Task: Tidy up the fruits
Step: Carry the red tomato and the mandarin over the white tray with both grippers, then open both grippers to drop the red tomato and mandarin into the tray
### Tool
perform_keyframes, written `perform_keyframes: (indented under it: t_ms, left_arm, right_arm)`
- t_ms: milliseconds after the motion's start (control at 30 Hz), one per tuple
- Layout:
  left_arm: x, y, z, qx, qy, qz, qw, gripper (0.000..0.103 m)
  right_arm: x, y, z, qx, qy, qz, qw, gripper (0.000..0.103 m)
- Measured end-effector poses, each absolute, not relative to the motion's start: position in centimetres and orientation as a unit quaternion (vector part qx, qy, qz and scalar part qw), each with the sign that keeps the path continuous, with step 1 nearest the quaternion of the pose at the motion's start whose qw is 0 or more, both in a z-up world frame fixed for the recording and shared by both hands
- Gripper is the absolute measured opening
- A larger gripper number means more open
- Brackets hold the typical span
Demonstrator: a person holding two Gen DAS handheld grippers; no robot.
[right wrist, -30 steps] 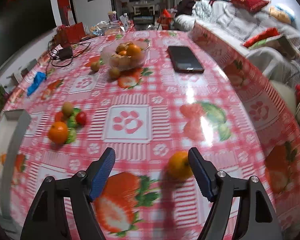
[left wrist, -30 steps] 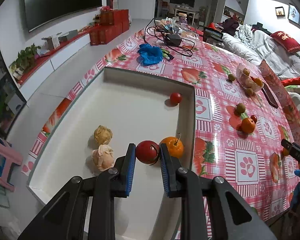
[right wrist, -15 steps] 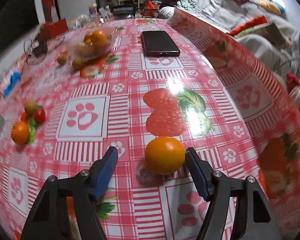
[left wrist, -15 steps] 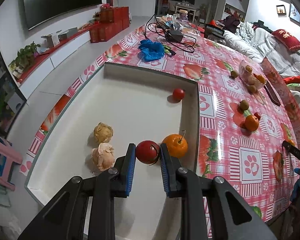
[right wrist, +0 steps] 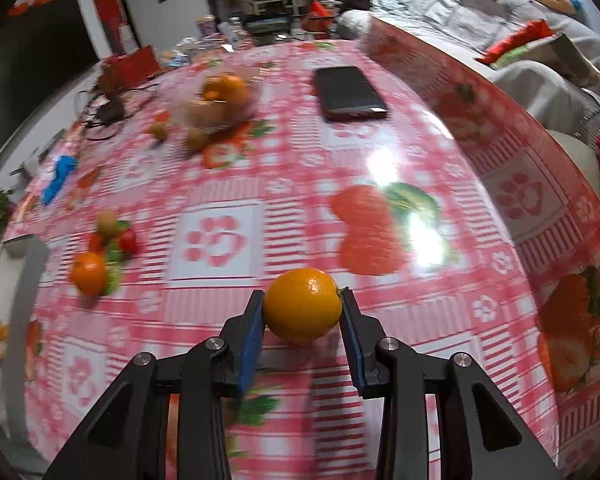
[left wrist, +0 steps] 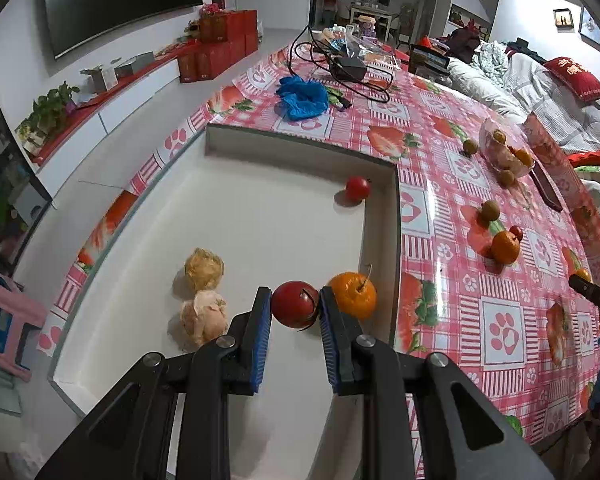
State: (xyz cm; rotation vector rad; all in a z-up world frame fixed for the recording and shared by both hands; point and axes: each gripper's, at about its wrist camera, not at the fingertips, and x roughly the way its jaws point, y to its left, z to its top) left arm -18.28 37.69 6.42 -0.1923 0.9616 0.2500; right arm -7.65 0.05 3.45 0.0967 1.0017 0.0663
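Observation:
In the left wrist view a white tray [left wrist: 381, 216] lies on the red checked tablecloth. My left gripper [left wrist: 295, 294] is shut on a dark red fruit [left wrist: 294, 312] low over the tray floor, next to a stemmed orange [left wrist: 354, 296]. Two pale peeled-looking fruits [left wrist: 204, 268] sit to its left, and a small red fruit [left wrist: 357, 188] lies in the far corner. In the right wrist view my right gripper [right wrist: 302, 298] is closing on a round orange [right wrist: 302, 312] on the cloth, and both blue pads touch its sides.
Loose fruit lies on the cloth right of the tray: an orange [left wrist: 505, 246] and a brown fruit [left wrist: 491, 211]. Farther back are a clear bowl of fruit [left wrist: 504, 152], a dark phone [right wrist: 350, 92], a blue cloth [left wrist: 302, 98] and black cables [left wrist: 348, 68]. A sofa stands beyond the table.
The right gripper came up around the orange and its jaws narrowed from wide apart to touching it. The left gripper and its red fruit stayed put.

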Motion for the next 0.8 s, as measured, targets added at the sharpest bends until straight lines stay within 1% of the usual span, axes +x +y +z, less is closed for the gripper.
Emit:
perform_keyframes:
  t_ms: [233,400,567,800]
  left_arm:
    - [-18.3,39.8,7.6,-0.091,0.449,0.135,0.879,0.026]
    - [-18.4,41.2,7.2,-0.086,0.454,0.151,0.874,0.026]
    - [-18.9,42.1,6.0,-0.088,0.466,0.159,0.866,0.026]
    - [-19.1,43.1,4.9,-0.088,0.473,0.164,0.861,0.027]
  right_arm:
    - [-7.9,9.7,6.4,0.017,0.467,0.145,0.872,0.038]
    - [-8.2,17.3,7.4,0.002,0.472,0.224,0.853,0.038]
    - [-8.4,24.7,7.4,-0.026,0.481,0.286,0.829,0.038]
    - [-8.4,30.9,5.8,-0.061,0.497,0.319,0.804,0.038]
